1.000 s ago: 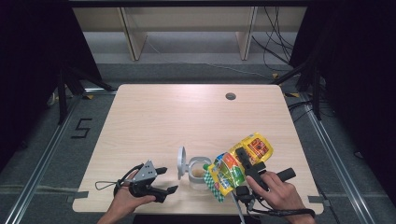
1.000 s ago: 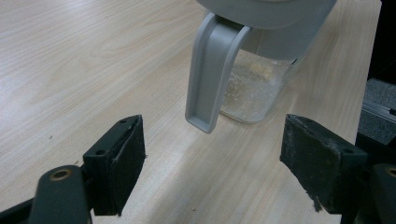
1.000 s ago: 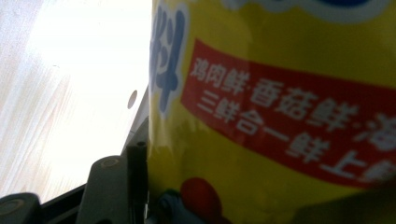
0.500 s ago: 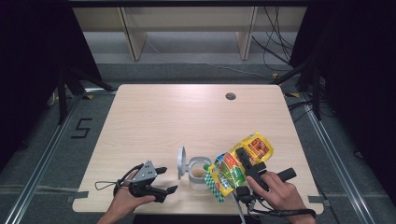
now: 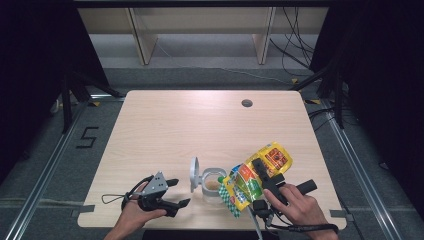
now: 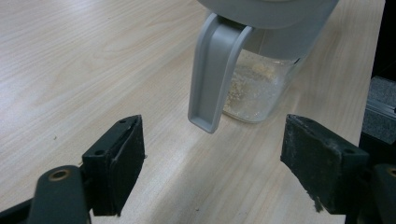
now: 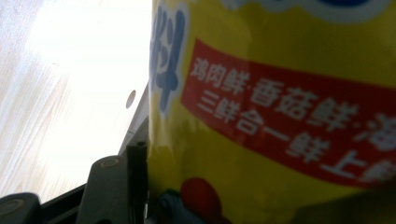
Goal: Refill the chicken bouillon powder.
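In the high view the right tongs [image 5: 260, 172] clamped a soft, crinkly yellow pouch [image 5: 255, 177] at the desk's [image 5: 200, 125] near right, its long axis slanting from far right down to the open jar [image 5: 214, 184], mouth lowest. In the left gripper view the left tongs [image 6: 212, 163] gaped, released, before the jar's hanging lid latch [image 6: 212, 79]. In the right gripper view the pouch [image 7: 280, 107] looked light and slippery, best pinched mid-body.

Bright even overhead light on the table [image 5: 200, 125], dark surroundings, overexposed glare and close-up blur in right gripper view

One jar [image 5: 214, 183] — one yellow packet [image 5: 252, 177].
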